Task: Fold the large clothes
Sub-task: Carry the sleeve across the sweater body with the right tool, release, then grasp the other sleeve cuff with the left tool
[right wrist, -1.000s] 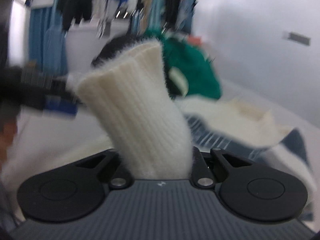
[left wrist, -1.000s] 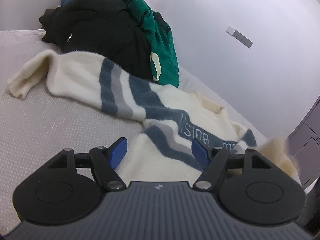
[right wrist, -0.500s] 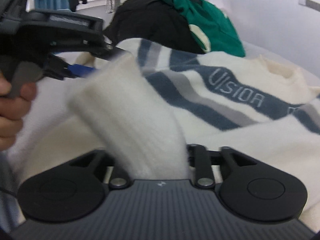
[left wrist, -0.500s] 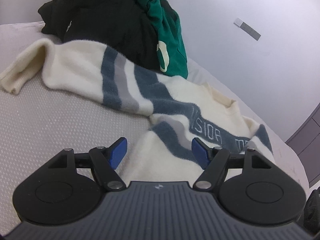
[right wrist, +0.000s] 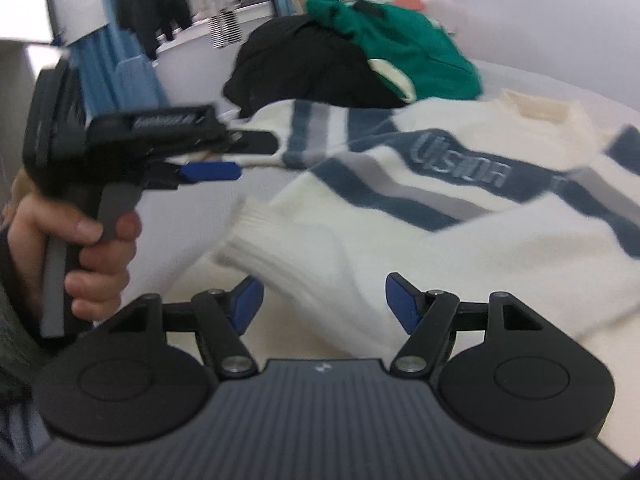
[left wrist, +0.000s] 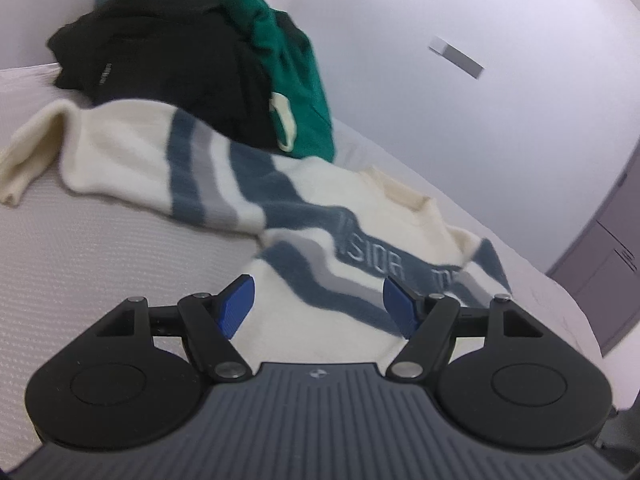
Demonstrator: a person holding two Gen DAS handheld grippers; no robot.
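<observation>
A cream sweater (left wrist: pixel 320 216) with blue and grey stripes and lettering lies spread on the pale textured surface (left wrist: pixel 80 260). Its far sleeve stretches off to the left. My left gripper (left wrist: pixel 319 305) hovers open over the lower body with nothing between its blue pads. In the right wrist view the sweater (right wrist: pixel 460 184) has its near sleeve (right wrist: pixel 280 248) laid across the body, cuff pointing left. My right gripper (right wrist: pixel 326 301) is opening; the sleeve runs between the jaws but the pads stand off it. The left gripper (right wrist: pixel 240 156) shows at the left, held by a hand (right wrist: pixel 92 248).
A heap of black clothes (left wrist: pixel 168 60) and a green garment (left wrist: pixel 288 80) sits at the far end, overlapping the sweater's shoulder. A white wall with a grey plate (left wrist: pixel 456 56) runs along the right. A purple cabinet (left wrist: pixel 600 248) stands past the surface's right edge. Hanging clothes (right wrist: pixel 160 0) fill the background.
My right gripper was shut on the sleeve cuff and carried it over the body; it has since spread its jaws and the sleeve has dropped onto the sweater. The left gripper stays open, barely moved.
</observation>
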